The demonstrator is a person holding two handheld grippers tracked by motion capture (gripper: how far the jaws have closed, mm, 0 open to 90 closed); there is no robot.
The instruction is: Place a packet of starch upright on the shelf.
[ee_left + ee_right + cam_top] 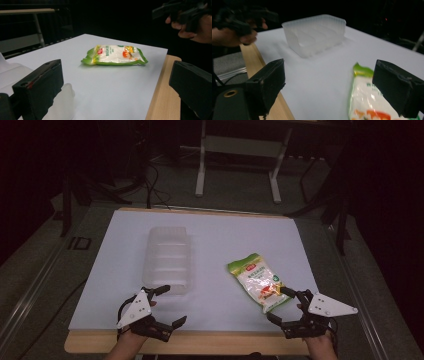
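Observation:
A green-edged white food bag (256,281) lies flat on the white sheet at the right. A translucent ribbed plastic container (167,262) stands left of centre. My right gripper (278,304) is open at the bag's near end, one jaw over the bag's corner. In the right gripper view, the bag (367,97) lies partly between the wide-apart jaws of the gripper (329,87), with the container (314,33) beyond. My left gripper (171,306) is open just in front of the container's near end. In its own view, this gripper (115,85) holds nothing, and the bag (115,55) lies ahead.
The white sheet (220,235) covers a wooden table whose bare front edge (200,342) runs under both hands. A metal frame stand (240,150) sits on the dark floor behind the table. The other hand and gripper (190,22) appear at the upper right of the left gripper view.

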